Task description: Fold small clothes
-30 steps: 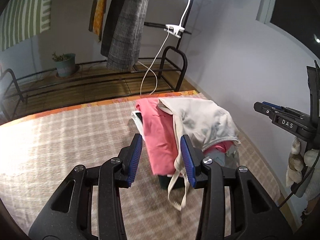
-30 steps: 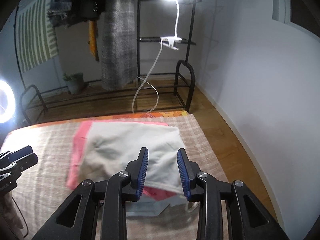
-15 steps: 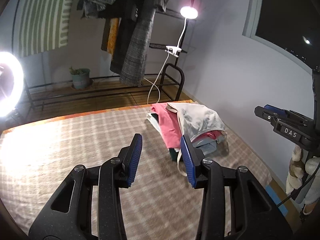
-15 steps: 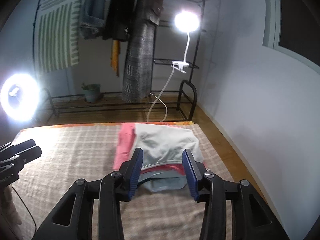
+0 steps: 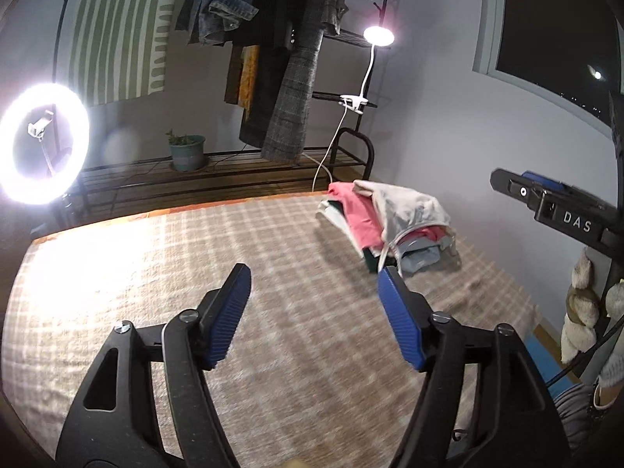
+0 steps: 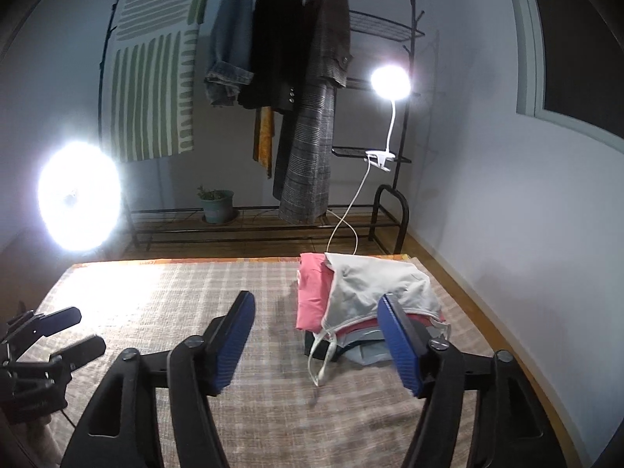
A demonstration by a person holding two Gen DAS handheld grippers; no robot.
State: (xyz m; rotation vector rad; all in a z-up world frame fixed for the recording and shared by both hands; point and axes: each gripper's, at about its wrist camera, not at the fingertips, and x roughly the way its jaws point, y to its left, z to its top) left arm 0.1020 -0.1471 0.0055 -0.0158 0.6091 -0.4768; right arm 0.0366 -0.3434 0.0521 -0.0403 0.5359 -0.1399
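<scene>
A stack of folded small clothes sits at the far right corner of the checked beige cloth (image 5: 163, 273). A pale grey-white garment (image 5: 405, 206) lies on top, over a pink one (image 5: 358, 218) and a light blue one (image 5: 421, 259). The same stack shows in the right wrist view, with the pale garment (image 6: 370, 284) and the pink one (image 6: 310, 292); a white strap (image 6: 323, 355) hangs off its front. My left gripper (image 5: 314, 292) is open and empty, well back from the stack. My right gripper (image 6: 316, 318) is open and empty above the cloth, near the stack.
A black clothes rack (image 6: 390, 202) with hanging coats (image 6: 312, 117) stands behind the table. A ring light (image 5: 43, 144) glows at the left, and a clip lamp (image 6: 390, 82) at the back. A small potted plant (image 5: 187, 152) sits on the rack's low shelf. A grey wall (image 6: 507, 214) runs along the right.
Both grippers have drawn back and up from the clothes stack and opened wider. The stack now appears smaller and farther away.
</scene>
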